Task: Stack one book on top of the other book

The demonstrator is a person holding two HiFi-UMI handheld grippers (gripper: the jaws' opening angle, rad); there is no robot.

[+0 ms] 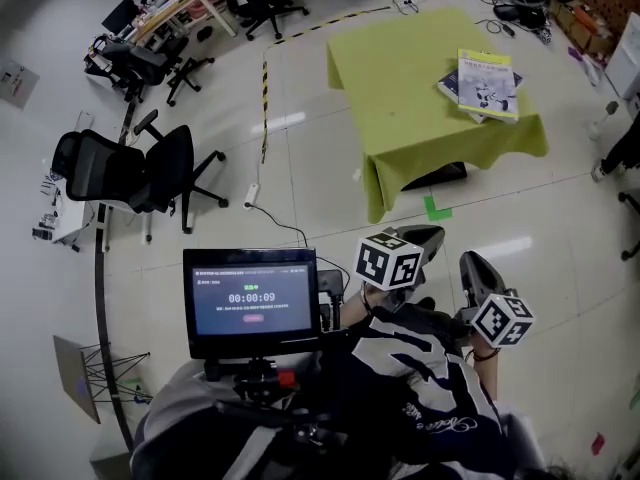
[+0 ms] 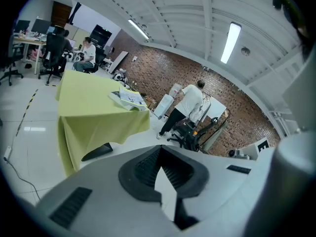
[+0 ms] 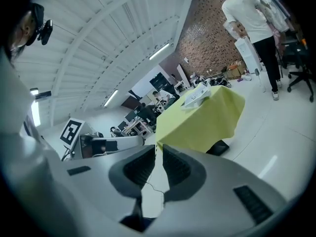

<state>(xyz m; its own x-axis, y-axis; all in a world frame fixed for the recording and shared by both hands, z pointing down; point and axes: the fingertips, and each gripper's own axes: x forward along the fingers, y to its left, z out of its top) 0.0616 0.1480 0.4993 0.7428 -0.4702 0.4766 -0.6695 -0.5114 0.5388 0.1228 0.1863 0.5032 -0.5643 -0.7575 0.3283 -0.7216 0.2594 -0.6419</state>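
Two books lie stacked at the far right corner of the table with the yellow-green cloth [image 1: 400, 88]. The top book [image 1: 487, 81] has a yellow and white cover, and the lower book [image 1: 452, 85] sticks out to its left. Both grippers are close to my body, well short of the table. My left gripper [image 1: 422, 236] is shut and empty. My right gripper [image 1: 478, 266] has a narrow gap between its jaws, with nothing in it. The left gripper view shows its jaws [image 2: 160, 147] with the books [image 2: 129, 98] far off. The right gripper view shows its jaws [image 3: 159, 149] and the books [image 3: 197, 94] far off.
A monitor [image 1: 250, 301] is mounted in front of my chest. Black office chairs [image 1: 130, 173] stand on the left. A cable runs over the white floor [image 1: 270, 218]. A dark object [image 1: 435, 176] lies under the table. A person in a white shirt [image 2: 190, 105] stands beyond the table.
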